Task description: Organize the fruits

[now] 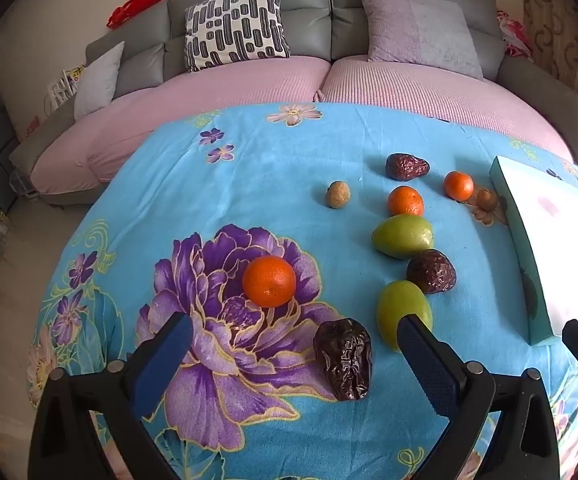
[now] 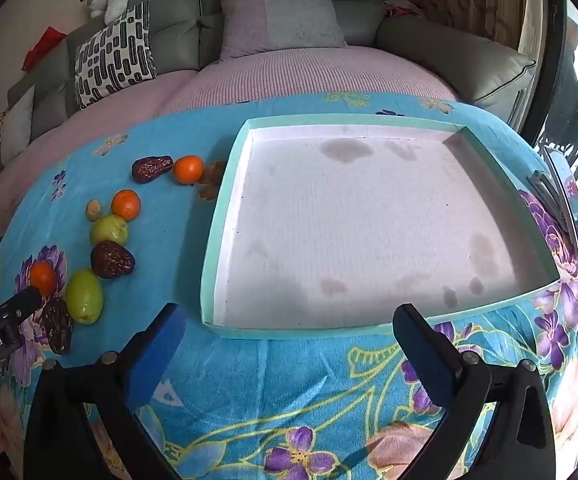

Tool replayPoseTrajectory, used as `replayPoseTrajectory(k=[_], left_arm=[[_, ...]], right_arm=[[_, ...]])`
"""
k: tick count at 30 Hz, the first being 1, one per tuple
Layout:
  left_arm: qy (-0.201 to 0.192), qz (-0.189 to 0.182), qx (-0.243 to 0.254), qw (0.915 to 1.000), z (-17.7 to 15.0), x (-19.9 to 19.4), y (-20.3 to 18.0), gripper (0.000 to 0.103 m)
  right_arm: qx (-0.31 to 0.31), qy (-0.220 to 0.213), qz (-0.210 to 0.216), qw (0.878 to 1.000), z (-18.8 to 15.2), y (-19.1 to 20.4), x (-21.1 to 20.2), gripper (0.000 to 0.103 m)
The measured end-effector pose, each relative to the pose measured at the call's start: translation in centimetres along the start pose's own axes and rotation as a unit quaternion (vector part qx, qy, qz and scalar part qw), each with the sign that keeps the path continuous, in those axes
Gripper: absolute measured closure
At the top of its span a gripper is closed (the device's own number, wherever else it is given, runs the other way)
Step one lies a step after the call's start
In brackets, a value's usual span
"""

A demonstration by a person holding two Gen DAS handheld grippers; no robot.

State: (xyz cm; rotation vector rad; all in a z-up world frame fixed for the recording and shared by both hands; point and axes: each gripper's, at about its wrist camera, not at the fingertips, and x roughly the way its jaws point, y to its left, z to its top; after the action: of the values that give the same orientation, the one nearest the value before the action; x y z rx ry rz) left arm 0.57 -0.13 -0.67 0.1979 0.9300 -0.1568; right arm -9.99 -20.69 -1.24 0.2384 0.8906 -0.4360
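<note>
10 fruits (image 1: 403, 236) beside tray (image 2: 213, 256), both grippers' jaws spread wide.

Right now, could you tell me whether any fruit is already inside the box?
No, the box holds only its stained white lining.

Blue floral cloth (image 1: 249, 168) — teal-rimmed tray (image 2: 225, 208)

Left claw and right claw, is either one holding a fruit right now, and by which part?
Nothing is held. The left claw is open above the cloth near a dried date; the right claw is open before the tray.
</note>
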Motion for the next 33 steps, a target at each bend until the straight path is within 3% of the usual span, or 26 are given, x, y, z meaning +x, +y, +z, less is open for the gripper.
replayPoseTrajectory(k=[10,33], left_arm=[[-0.017,-0.04,-0.001,0.9991,-0.5,0.94,0.52,0.0],[-0.022,-0.046,0.014,0.9986,-0.51,0.19,0.18,0.0]], right_arm=[[0.012,-0.004,0.008,1.0,0.35,-0.07,0.88,0.0],[0.02,0.001,0.011,1.0,0.11,-0.33,1.01,0.0]])
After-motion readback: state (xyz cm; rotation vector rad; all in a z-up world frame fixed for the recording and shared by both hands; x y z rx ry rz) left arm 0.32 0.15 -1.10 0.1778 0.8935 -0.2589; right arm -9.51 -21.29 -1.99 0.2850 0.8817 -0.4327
